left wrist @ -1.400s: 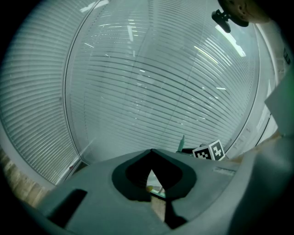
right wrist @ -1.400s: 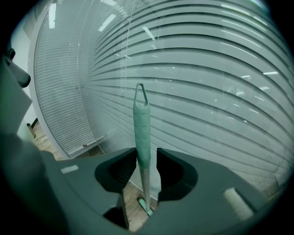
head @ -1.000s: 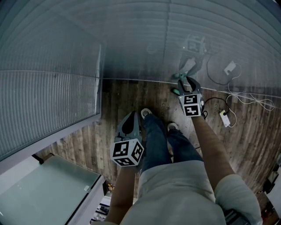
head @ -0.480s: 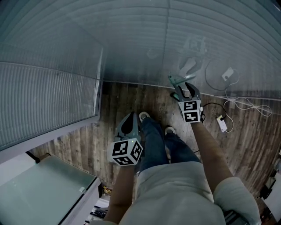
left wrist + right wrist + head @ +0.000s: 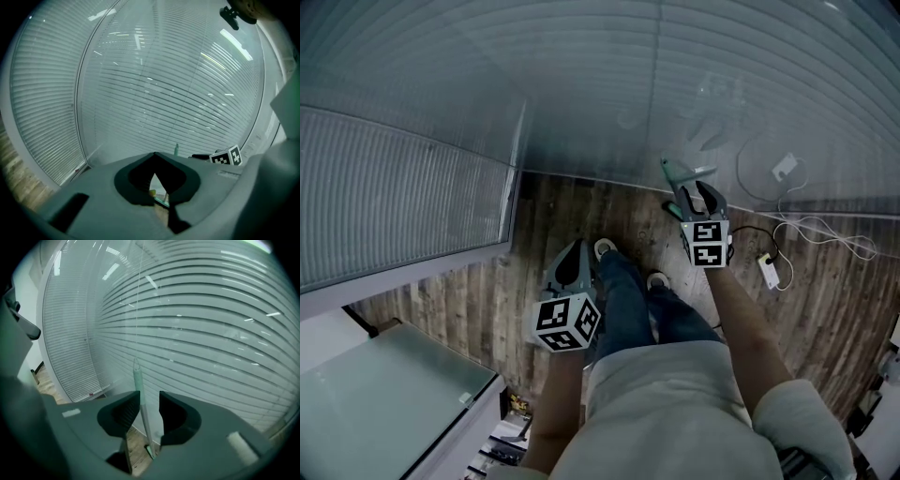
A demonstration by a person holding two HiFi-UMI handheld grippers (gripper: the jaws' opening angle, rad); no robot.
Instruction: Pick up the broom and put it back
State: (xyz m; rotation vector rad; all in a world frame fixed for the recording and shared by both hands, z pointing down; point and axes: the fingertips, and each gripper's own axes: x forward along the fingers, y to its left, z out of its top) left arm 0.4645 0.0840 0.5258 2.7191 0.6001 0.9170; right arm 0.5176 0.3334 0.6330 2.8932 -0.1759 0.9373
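**A:** What do we find on the left?

**B:** Looking down past our legs at a wooden floor (image 5: 478,309), we hold the left hand-held gripper (image 5: 579,251) low beside our knee. Its jaws are together, with nothing between them. It plays no part yet.

**A:** And further right?

**B:** The right hand-held gripper (image 5: 149,399) reaches forward to a wall of slatted blinds (image 5: 581,94). The broom (image 5: 143,413) stands there nearly upright, with its thin pale green handle between the jaws. The jaws have just been closing but are still apart. The handle lies close against one jaw, and a clear gap remains on the other side. We have the broom framed but not clamped.

**A:** What could go wrong from here?

**B:** We judge the handle to be off-centre. The closing jaw may push it sideways before both pads bite, so it could slide along the blinds and topple. The handle is slim and smooth, and a loose grip would let it swivel or slip once lifted.

**A:** Anything at the far right?

**B:** White cables and a power strip (image 5: 766,270) lie on the floor. A swinging broom head could snag them.
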